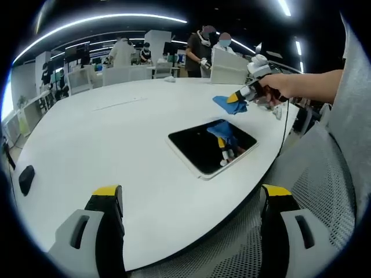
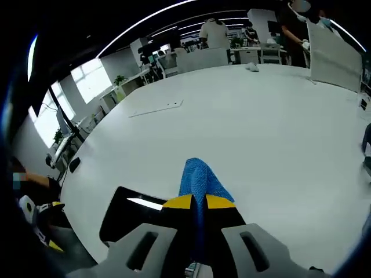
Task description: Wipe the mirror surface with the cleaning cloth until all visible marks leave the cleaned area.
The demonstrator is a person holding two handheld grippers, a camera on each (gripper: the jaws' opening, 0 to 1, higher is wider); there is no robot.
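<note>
A dark rectangular mirror [image 1: 203, 147] in a white frame lies flat on the white table [image 1: 116, 145], near its right front edge. It reflects the blue cloth. My left gripper [image 1: 191, 197] hangs open at the table's near edge, short of the mirror, with nothing between its jaws. Past the mirror's far corner, a person's hand holds my right gripper [image 1: 240, 95], shut on the blue cleaning cloth [image 1: 228, 105]. In the right gripper view the cloth [image 2: 199, 176] sticks out from the closed yellow-tipped right gripper [image 2: 200, 201]. There the mirror [image 2: 130, 215] sits low left, partly hidden by the jaws.
A black object [image 1: 26, 178] rests at the table's left edge. A thin strip [image 2: 156, 108] lies mid-table. A white box [image 1: 229, 68] stands at the far side, with people and desks behind. A grey mesh chair [image 1: 324, 191] is at the right front.
</note>
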